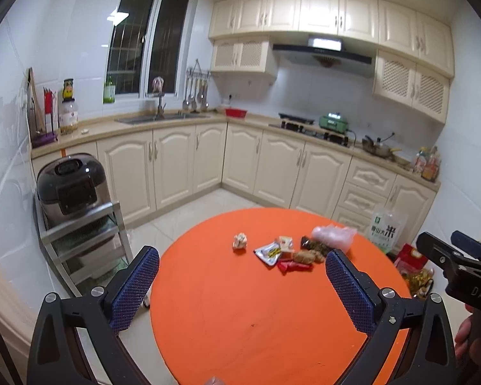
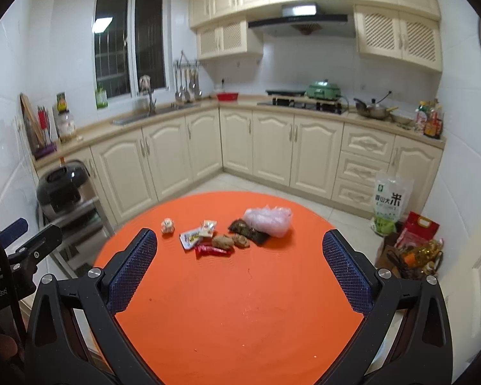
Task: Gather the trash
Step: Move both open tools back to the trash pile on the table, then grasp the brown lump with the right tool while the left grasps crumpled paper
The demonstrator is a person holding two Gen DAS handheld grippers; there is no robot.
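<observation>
- Trash lies in a loose cluster on the far part of the round orange table [image 2: 240,304], in the centre of both views.
- From left to right in the right wrist view: a crumpled white wad [image 2: 168,225], a silver wrapper [image 2: 189,239] touching a small white packet [image 2: 207,227], a red wrapper [image 2: 212,250] just in front, 2 brown lumps [image 2: 231,241], a dark wrapper [image 2: 248,229] and a pale pink plastic bag [image 2: 267,219] resting against it.
- The left gripper [image 1: 242,280] hangs above the near side of the table, its 2 blue-padded fingers [image 1: 134,288] spread wide with nothing between them.
- The right gripper [image 2: 240,271] is likewise spread wide and empty, short of the cluster.
- A rice bag [image 2: 388,200] stands on the floor at the right of the frame, beside the cabinets [image 2: 272,147].
- A rice cooker [image 1: 70,187] sits on a metal rack at the left.
</observation>
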